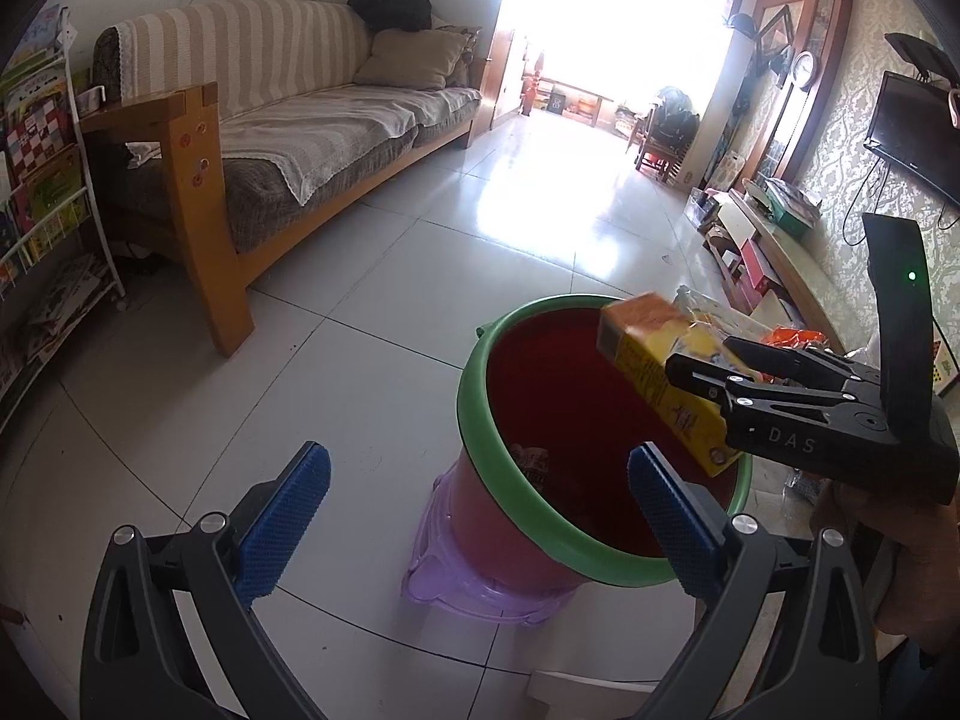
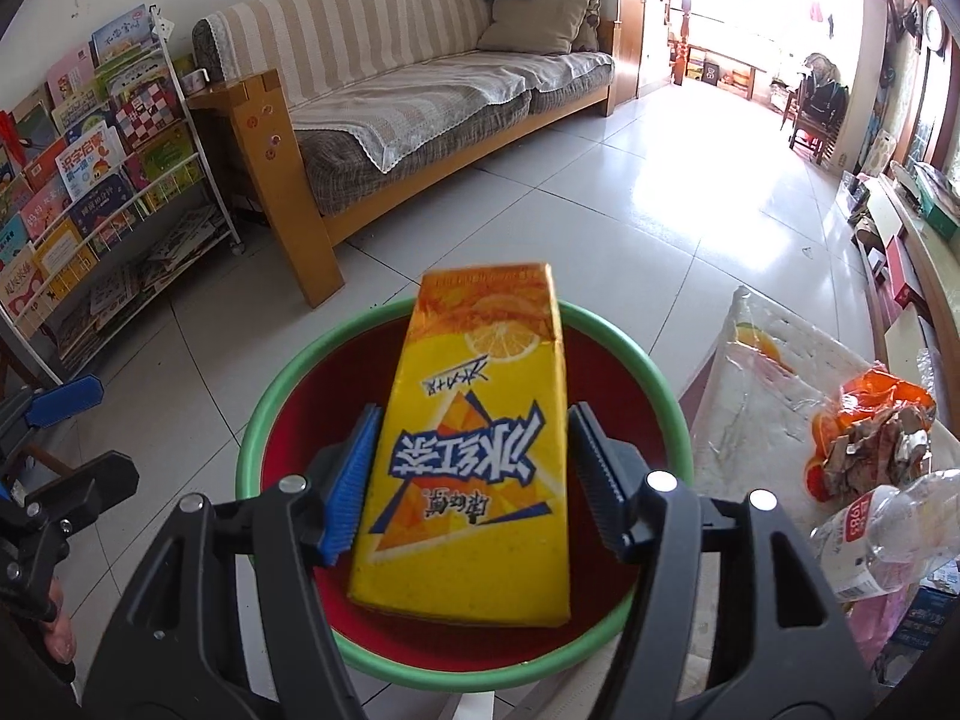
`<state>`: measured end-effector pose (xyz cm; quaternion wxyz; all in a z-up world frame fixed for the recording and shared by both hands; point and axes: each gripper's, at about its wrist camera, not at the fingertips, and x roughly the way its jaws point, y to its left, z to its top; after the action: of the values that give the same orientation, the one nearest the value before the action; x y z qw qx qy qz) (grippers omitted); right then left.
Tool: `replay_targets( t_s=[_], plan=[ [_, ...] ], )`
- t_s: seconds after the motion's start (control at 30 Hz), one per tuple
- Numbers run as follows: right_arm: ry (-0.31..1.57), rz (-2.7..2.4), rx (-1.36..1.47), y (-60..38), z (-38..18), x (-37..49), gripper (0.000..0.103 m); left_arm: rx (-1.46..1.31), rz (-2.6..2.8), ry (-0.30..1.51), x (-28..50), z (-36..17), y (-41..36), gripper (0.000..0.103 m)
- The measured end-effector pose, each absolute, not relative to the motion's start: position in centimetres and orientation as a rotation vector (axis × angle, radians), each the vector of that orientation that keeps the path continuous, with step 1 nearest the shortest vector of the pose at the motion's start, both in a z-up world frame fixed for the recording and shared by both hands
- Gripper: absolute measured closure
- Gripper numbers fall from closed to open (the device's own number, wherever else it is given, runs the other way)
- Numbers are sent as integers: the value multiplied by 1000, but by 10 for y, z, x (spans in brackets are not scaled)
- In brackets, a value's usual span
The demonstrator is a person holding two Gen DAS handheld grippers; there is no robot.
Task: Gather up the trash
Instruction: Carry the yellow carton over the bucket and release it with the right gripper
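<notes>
Right gripper (image 2: 471,474) spread, carton (image 2: 480,426) loose between pads, over red bin (image 2: 264,420) mid-frame; bin possibly holds a wrapper (image 1: 534,462). Left gripper (image 1: 480,516) spread, empty.

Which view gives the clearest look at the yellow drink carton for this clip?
The right wrist view: the yellow drink carton fills the centre, printed face up, above the red bin, between the right gripper's pads. The left wrist view shows it only side-on, blurred, partly hidden by that gripper.

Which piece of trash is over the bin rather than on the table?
The yellow drink carton, between the right gripper's jaws; the orange wrapper and clear bottle lie aside.
</notes>
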<state>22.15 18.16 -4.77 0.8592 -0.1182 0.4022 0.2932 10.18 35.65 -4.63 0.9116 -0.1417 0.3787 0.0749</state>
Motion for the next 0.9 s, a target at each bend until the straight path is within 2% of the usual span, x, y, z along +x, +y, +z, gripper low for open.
replay_targets(
  t_s=[0.07,0.17,0.53,0.9],
  plan=[
    [834,606,-251,184,-47,219,12,-295,156,781,100,-47,360,8],
    [824,602,-253,186,-45,214,6,-296,163,782,98,-47,364,8],
    [766,592,-194,140,-6,185,5,-275,146,741,95,-20,345,8],
    [699,460,-135,-5,29,142,5,-222,-31,706,107,12,223,8]
  ],
)
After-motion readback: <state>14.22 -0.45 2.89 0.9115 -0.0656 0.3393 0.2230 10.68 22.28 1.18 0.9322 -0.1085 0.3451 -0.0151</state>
